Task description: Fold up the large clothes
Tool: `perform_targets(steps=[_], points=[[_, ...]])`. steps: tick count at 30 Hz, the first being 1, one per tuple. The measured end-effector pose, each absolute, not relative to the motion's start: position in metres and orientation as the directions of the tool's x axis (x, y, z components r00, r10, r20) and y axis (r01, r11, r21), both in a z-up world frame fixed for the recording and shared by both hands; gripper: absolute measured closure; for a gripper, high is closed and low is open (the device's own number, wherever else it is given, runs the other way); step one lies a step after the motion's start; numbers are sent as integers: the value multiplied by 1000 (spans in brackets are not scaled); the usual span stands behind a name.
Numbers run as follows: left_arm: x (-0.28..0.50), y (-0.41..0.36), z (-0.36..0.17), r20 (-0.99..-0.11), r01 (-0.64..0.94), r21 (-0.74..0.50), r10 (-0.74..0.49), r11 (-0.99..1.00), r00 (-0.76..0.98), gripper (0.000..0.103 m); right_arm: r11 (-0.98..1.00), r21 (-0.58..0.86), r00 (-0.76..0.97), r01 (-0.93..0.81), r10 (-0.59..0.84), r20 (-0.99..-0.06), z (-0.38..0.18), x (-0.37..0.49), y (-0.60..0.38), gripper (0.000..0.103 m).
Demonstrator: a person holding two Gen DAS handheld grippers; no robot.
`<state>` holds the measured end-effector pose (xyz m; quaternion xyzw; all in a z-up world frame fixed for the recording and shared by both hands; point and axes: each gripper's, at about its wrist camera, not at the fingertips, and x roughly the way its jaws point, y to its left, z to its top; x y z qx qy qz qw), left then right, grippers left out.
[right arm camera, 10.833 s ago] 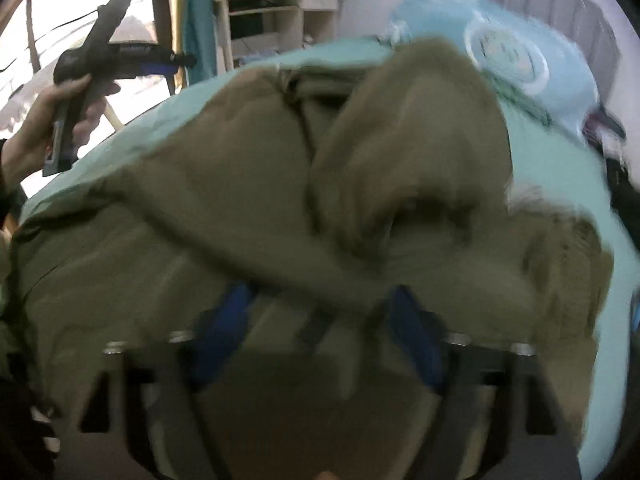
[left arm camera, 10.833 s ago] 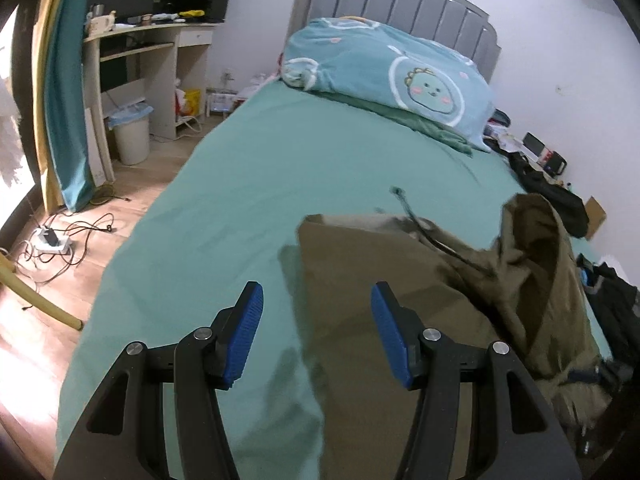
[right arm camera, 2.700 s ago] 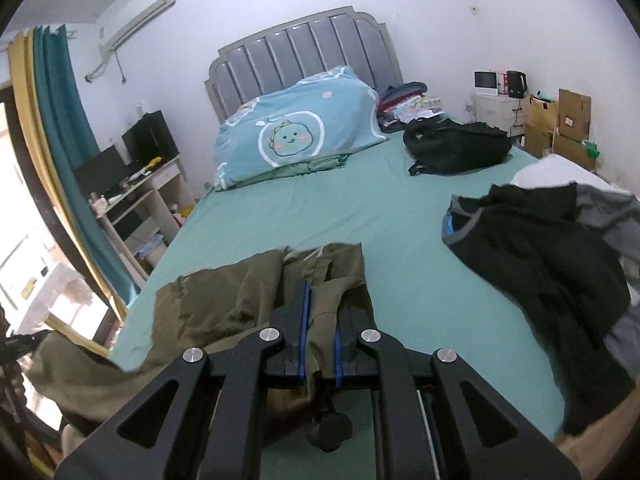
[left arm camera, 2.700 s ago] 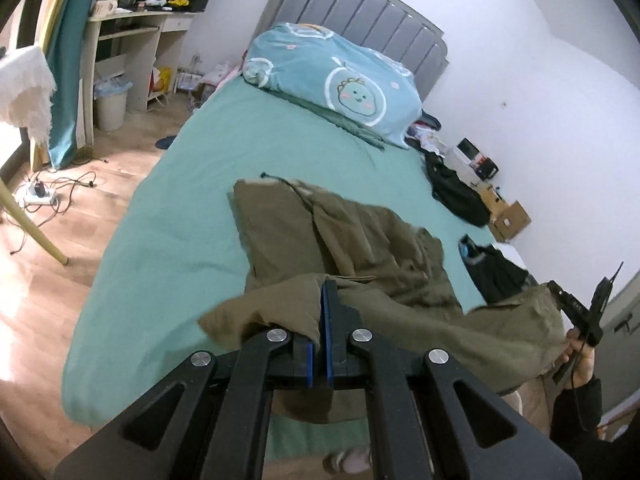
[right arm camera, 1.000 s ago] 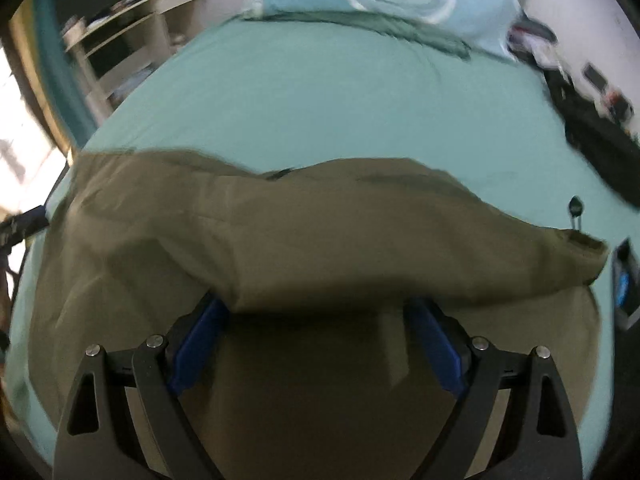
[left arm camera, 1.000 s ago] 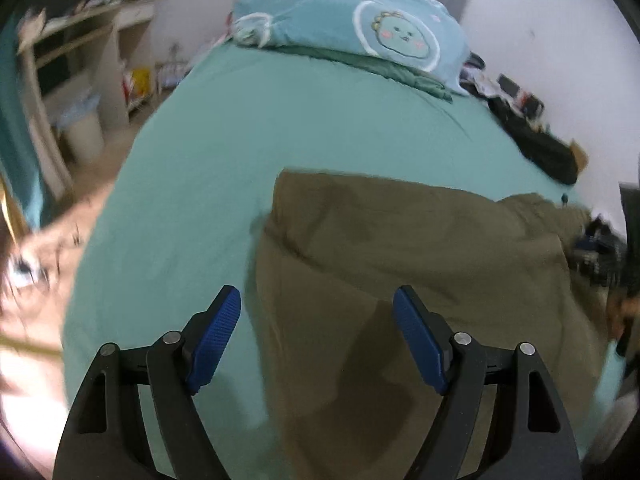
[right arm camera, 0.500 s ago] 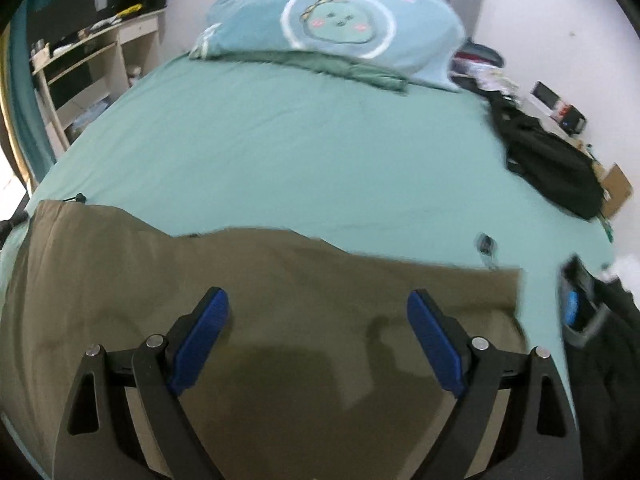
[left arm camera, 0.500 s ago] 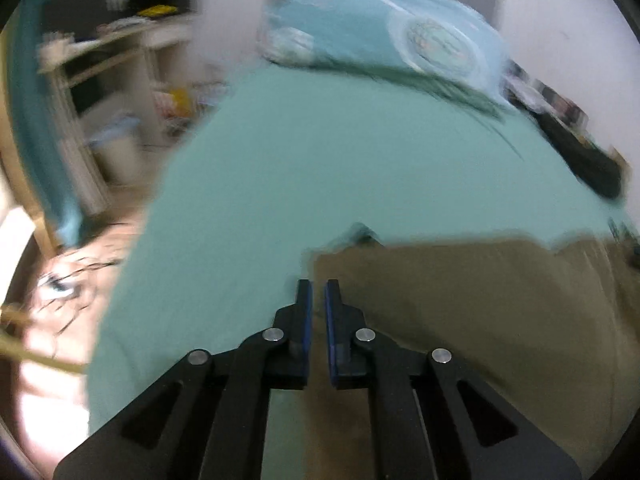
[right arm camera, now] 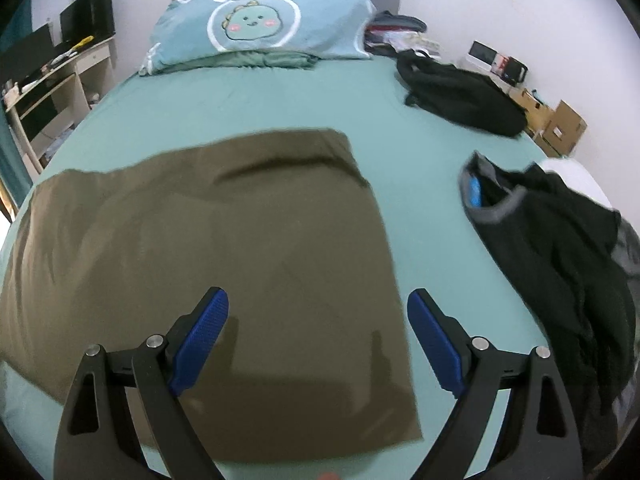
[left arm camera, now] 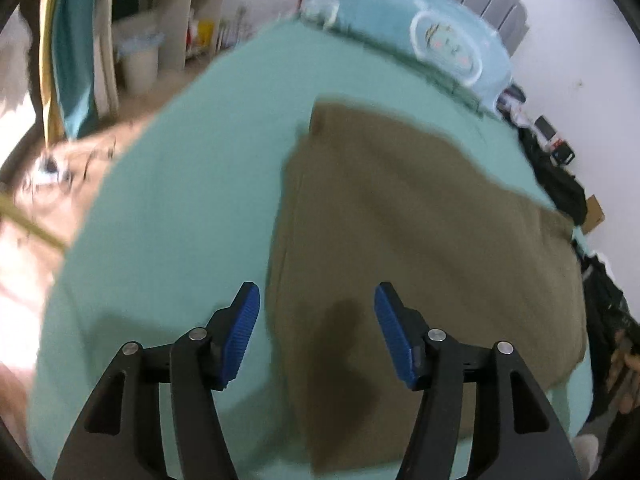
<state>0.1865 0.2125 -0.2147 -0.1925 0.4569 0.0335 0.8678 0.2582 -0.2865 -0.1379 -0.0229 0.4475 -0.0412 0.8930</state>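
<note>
Olive garment (right arm camera: 224,240): spread flat at foot edge of bed (right arm camera: 256,96). Left hand-held gripper (left arm camera: 316,324): jaws opening, nothing gripped. Right hand-held gripper (right arm camera: 316,340): released, held above garment.

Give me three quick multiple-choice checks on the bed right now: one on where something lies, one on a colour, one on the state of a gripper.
1. Where does the black jacket lie relative to the olive garment?
A. On top of it
B. To its right on the sheet, apart from it
C. Under the pillow

2. What colour is the bed sheet?
A. Teal green
B. White
C. Dark grey

3. How does the right gripper stand?
A. Shut on the garment
B. Open, nothing pinched
C. Shut on the pillow

Key: 1 B, a strip of sheet separates them. 2 A, teal green shows all around the garment. 3 B, the blue pads stand wide apart above the flat cloth.
</note>
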Motion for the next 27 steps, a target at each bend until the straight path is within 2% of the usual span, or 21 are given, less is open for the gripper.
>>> perform_targets(steps=[3, 5, 8, 11, 13, 14, 15, 18, 20, 21, 22, 25, 27], points=[[157, 209, -242, -822, -250, -332, -149, 910, 549, 40, 988, -132, 589, 85, -156, -793, -148, 240, -307, 12], [145, 210, -247, -814, -259, -358, -163, 897, 557, 40, 988, -105, 565, 112, -151, -811, -158, 227, -326, 13], [139, 210, -249, -806, -242, -360, -170, 901, 567, 40, 981, 41, 533, 191, -69, -843, -179, 211, -357, 13], [142, 210, -252, -815, -237, -355, -175, 904, 553, 40, 935, 258, 538, 244, 91, -838, -208, 206, -381, 13], [143, 212, -253, -822, -244, -360, -182, 901, 540, 40, 887, 371, 536, 274, 179, -825, -229, 207, -387, 18], [144, 209, -252, -824, -244, -360, -184, 900, 537, 40, 874, 402, 538, 272, 208, -817, -236, 209, -386, 27], [144, 208, -253, -825, -243, -358, -184, 902, 534, 39, 876, 401, 546, 270, 204, -813, -239, 211, -382, 33], [147, 198, -256, -845, -233, -295, -140, 927, 515, 37, 895, 391, 549, 217, 220, -807, -235, 218, -366, 95], [152, 187, -256, -852, -187, -231, -106, 955, 512, 38, 920, 336, 558, 204, 173, -812, -224, 218, -357, 97], [152, 186, -255, -849, -168, -240, -123, 956, 513, 60, 932, 306, 572, 194, 145, -807, -213, 215, -355, 98], [153, 185, -253, -844, -141, -283, -177, 949, 507, 99, 934, 302, 583, 194, 138, -801, -206, 211, -355, 99], [141, 179, -235, -845, -123, -218, -124, 968, 520, 100, 936, 311, 618, 166, 147, -773, -173, 195, -358, 100], [125, 186, -219, -830, -139, -248, -136, 959, 541, 100, 952, 275, 622, 132, 136, -771, -155, 183, -351, 100]])
